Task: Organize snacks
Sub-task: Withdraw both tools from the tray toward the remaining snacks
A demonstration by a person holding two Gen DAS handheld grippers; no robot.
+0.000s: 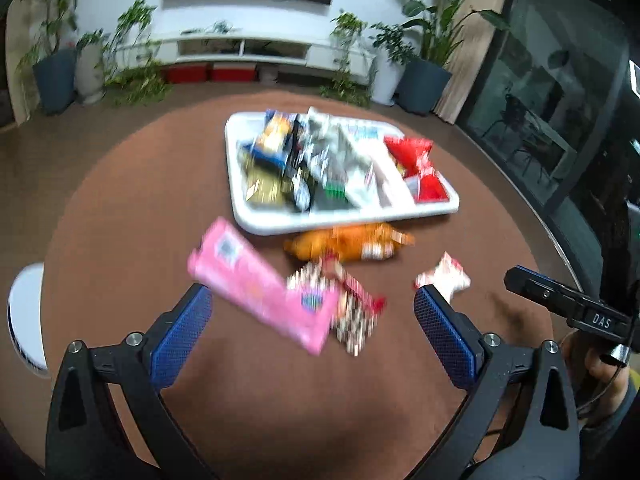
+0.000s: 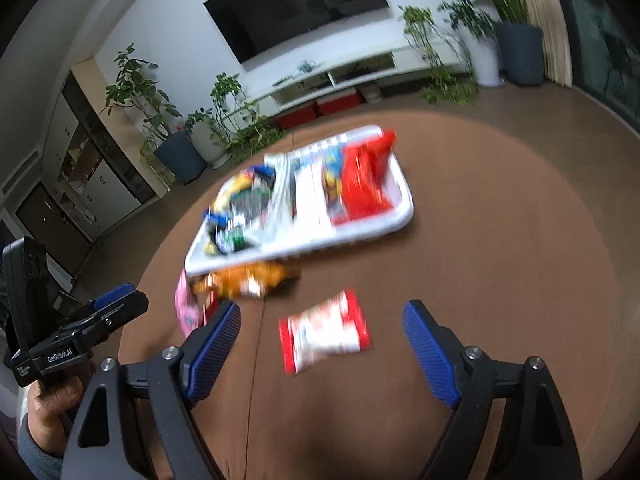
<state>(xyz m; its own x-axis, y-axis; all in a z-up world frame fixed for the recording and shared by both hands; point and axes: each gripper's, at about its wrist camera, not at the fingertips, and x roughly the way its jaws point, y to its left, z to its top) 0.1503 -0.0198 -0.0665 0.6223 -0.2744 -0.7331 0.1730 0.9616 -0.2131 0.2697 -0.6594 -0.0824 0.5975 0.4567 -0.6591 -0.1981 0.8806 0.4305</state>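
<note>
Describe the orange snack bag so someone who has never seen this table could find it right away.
Start at the white tray on the round brown table. The orange bag lies on the table against the tray's near edge. It is the only orange packet, unlike the pink box and red-and-white packet nearby.

A white tray on the brown table holds heaped snack packets, red ones at its right end. Just before its near rim lies an orange packet; nearer lie a pink box, a red-and-white patterned packet and a red-and-white pouch
</note>
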